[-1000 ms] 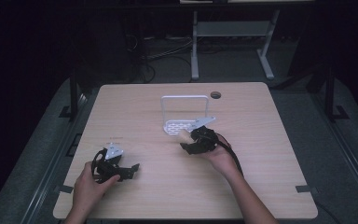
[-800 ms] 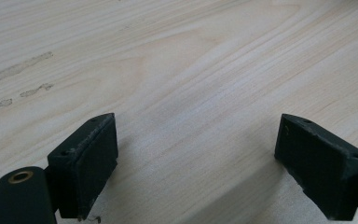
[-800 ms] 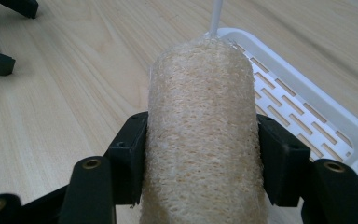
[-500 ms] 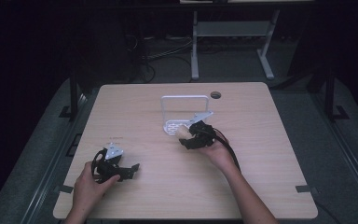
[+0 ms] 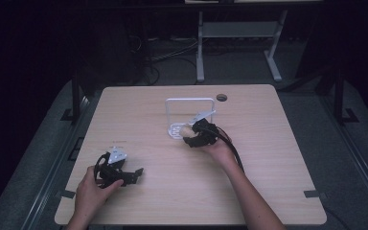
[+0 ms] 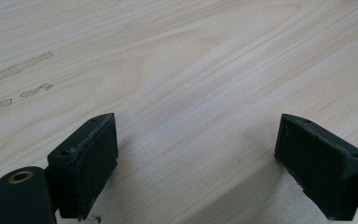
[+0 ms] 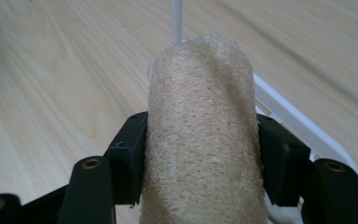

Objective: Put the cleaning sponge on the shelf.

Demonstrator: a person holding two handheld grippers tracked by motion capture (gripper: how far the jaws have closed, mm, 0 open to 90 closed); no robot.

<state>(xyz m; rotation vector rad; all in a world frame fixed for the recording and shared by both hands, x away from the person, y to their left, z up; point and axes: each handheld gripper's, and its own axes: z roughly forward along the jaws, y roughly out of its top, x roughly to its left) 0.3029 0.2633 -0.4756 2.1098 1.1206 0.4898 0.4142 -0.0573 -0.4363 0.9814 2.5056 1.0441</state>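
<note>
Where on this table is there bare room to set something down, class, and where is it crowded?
Free: the right side of the table, beyond the right gripper; the far left corner; the middle strip between the left gripper and the white rack. Crowded: the centre back, where the right gripper holds a loofah sponge at the rack's base.

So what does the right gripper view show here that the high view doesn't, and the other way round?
The right gripper view alone gives the sponge's coarse fibrous weave and both jaws pressed flat against its sides. The high view alone gives the whole table, the left gripper resting open near its front left, and the full upright frame of the white rack. Both show the right gripper holding the pale sponge right at the rack's base.
</note>
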